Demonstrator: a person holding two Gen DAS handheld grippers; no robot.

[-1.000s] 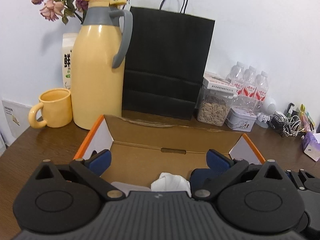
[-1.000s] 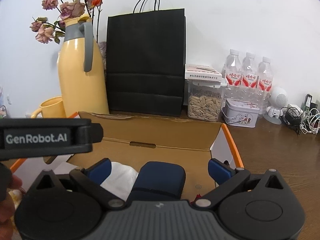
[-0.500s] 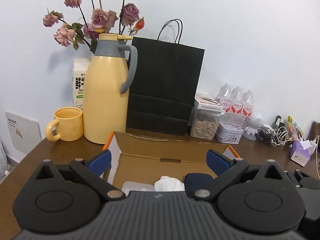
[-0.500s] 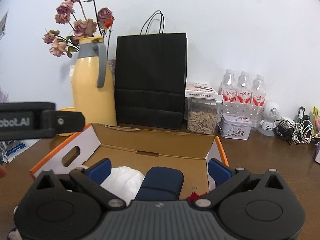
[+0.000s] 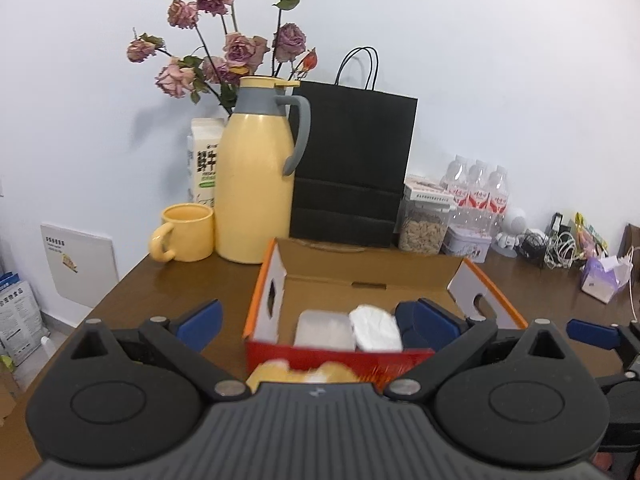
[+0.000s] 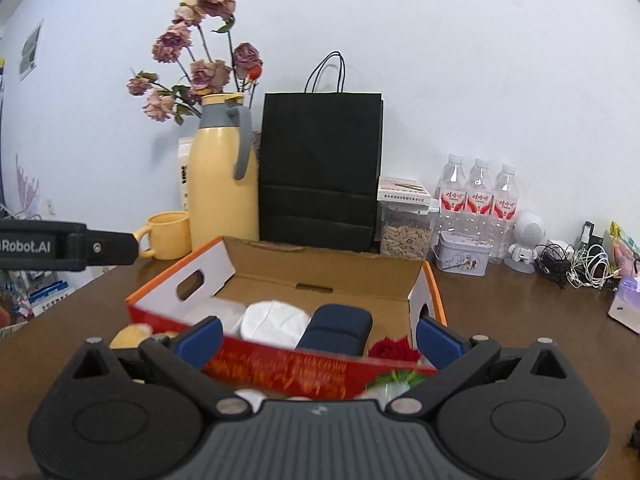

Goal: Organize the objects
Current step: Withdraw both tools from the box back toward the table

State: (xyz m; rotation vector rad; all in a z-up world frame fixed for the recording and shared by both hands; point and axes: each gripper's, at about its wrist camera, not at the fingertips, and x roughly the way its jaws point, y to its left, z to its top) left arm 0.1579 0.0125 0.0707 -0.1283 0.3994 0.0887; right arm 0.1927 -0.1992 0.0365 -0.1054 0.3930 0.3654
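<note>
An open cardboard box (image 5: 272, 280) (image 6: 426, 292) with an orange rim and a red front wall stands on the brown table. In it lie a clear container (image 5: 324, 328), a white crumpled wad (image 5: 374, 328) (image 6: 276, 322), a navy case (image 6: 340, 326) and a red rose (image 6: 394, 350). A blurred yellowish thing (image 5: 300, 372) (image 6: 130, 334) lies just in front of the box. My left gripper (image 5: 316, 318) hangs open before the front wall, holding nothing. My right gripper (image 6: 320, 338) is open too, over the same wall. The left gripper's black body (image 6: 68, 246) shows at the right wrist view's left edge.
Along the wall stand a yellow jug (image 5: 256, 184) with dried roses, a yellow mug (image 5: 186, 238), a black paper bag (image 5: 352, 168), a seed jar (image 5: 424, 224), a tin (image 6: 462, 258), three water bottles (image 6: 478, 196) and tangled cables (image 6: 576, 264). The table's edge (image 5: 100, 304) runs on the left.
Both grippers have drawn back and up, away from inside the box. The box's red front wall and the things before it now show. Both stay open.
</note>
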